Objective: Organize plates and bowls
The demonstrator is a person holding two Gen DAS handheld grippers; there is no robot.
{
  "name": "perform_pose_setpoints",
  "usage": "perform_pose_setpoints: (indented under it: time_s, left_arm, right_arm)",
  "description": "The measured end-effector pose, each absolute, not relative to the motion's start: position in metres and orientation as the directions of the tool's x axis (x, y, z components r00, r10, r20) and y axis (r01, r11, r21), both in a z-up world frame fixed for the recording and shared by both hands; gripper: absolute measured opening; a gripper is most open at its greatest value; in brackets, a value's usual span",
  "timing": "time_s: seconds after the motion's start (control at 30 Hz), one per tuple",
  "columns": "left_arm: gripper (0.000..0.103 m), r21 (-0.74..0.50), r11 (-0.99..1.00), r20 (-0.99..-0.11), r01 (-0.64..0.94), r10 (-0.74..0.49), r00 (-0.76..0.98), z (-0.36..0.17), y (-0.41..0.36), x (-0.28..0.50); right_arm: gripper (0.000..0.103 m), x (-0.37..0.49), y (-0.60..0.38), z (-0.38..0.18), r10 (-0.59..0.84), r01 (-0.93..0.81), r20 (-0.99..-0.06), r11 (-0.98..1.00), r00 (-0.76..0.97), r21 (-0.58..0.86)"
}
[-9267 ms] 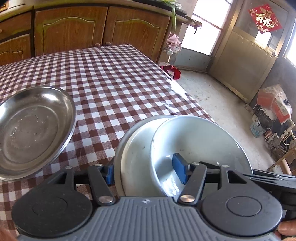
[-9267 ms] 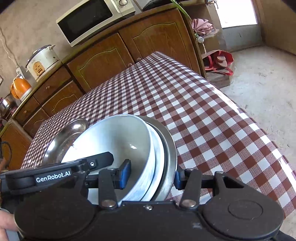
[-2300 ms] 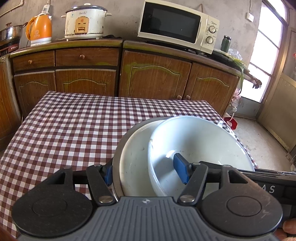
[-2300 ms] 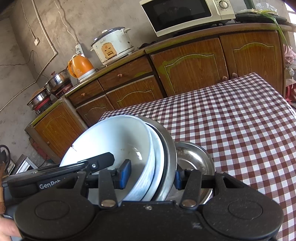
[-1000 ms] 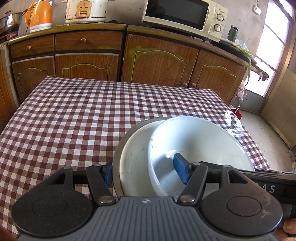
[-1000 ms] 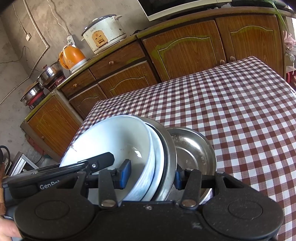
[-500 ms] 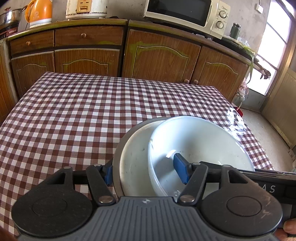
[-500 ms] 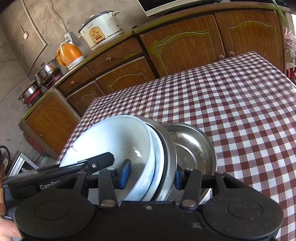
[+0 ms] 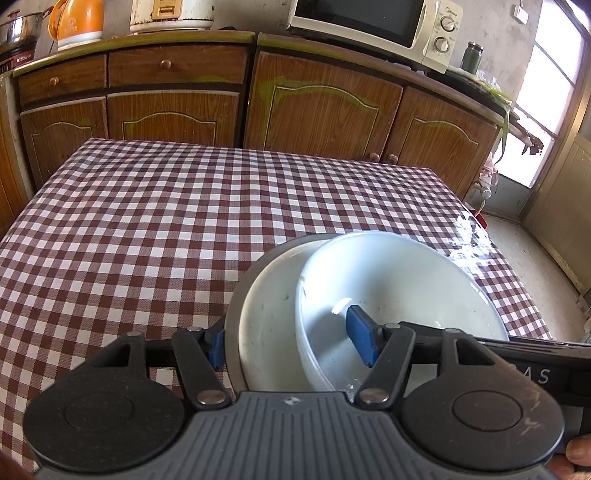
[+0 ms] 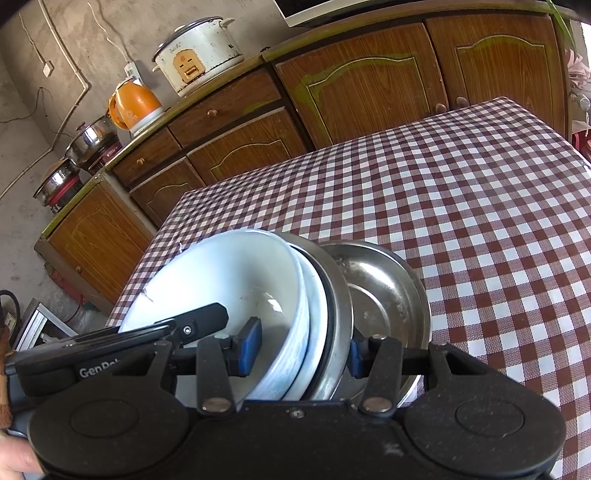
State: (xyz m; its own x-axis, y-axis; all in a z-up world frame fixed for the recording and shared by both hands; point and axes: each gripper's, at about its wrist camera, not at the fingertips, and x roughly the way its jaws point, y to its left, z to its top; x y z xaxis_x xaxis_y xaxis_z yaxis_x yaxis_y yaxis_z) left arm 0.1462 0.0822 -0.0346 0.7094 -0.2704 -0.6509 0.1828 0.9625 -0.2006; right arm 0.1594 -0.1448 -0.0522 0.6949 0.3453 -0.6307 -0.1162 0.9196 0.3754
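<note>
While a nested stack of dishes is held over the checked tablecloth [image 9: 155, 229], it is clamped from both sides at once. The left gripper [image 9: 291, 345] is closed on the stack's near rim, one blue pad inside the white bowl [image 9: 399, 280] and the other outside the steel plate [image 9: 236, 310] that carries it. Between bowl and steel plate a white plate [image 9: 266, 317] is nested. In the right wrist view the right gripper [image 10: 301, 350] is pinched on the same stack, one pad inside the white bowl [image 10: 221, 280], the other behind the steel plate [image 10: 338, 295]. Just beyond that outer pad a second steel dish [image 10: 384, 291] is seen (whether it touches the held stack cannot be told), resting on the tablecloth [image 10: 480, 206] near its left edge. Along the wooden cabinets [image 9: 317, 107] behind the table a microwave [image 9: 373, 26], a rice cooker [image 10: 195, 55] and an orange kettle [image 10: 135, 103] are set, well apart from the stack. The rest of the cloth is left bare.
</note>
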Motion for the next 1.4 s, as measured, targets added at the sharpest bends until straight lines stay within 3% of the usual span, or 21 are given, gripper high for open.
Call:
perform_pose_setpoints:
  time_s: [0.17, 0.23, 0.3, 0.37, 0.53, 1.4]
  left_arm:
    - [0.065, -0.196, 0.964, -0.653, 0.179, -0.265, 0.709, -0.036, 0.083, 0.149]
    - [0.064, -0.120, 0.975, -0.654, 0.185, -0.218, 0.725, -0.037, 0.076, 0.148]
    - [0.064, -0.183, 0.969, -0.662, 0.163, -0.244, 0.708, -0.040, 0.082, 0.153]
    - [0.065, -0.257, 0.956, -0.675, 0.142, -0.283, 0.681, -0.048, 0.088, 0.161]
    - [0.064, -0.276, 0.951, -0.683, 0.135, -0.294, 0.669, -0.055, 0.087, 0.168]
    - [0.065, -0.202, 0.961, -0.681, 0.187, -0.275, 0.679, -0.051, 0.063, 0.193]
  right_arm:
    - [0.056, 0.162, -0.143, -0.054, 0.347, -0.118, -0.633, 0.919, 0.692, 0.375]
    - [0.056, 0.164, -0.142, -0.054, 0.339, -0.122, -0.636, 0.925, 0.694, 0.360]
    - [0.056, 0.166, -0.136, -0.053, 0.313, -0.126, -0.640, 0.939, 0.702, 0.320]
    - [0.056, 0.169, -0.144, -0.054, 0.329, -0.093, -0.628, 0.921, 0.706, 0.378]
    - [0.056, 0.182, -0.149, -0.060, 0.325, -0.066, -0.636, 0.916, 0.700, 0.395]
    - [0.056, 0.180, -0.169, -0.079, 0.339, -0.015, -0.635, 0.889, 0.694, 0.458]
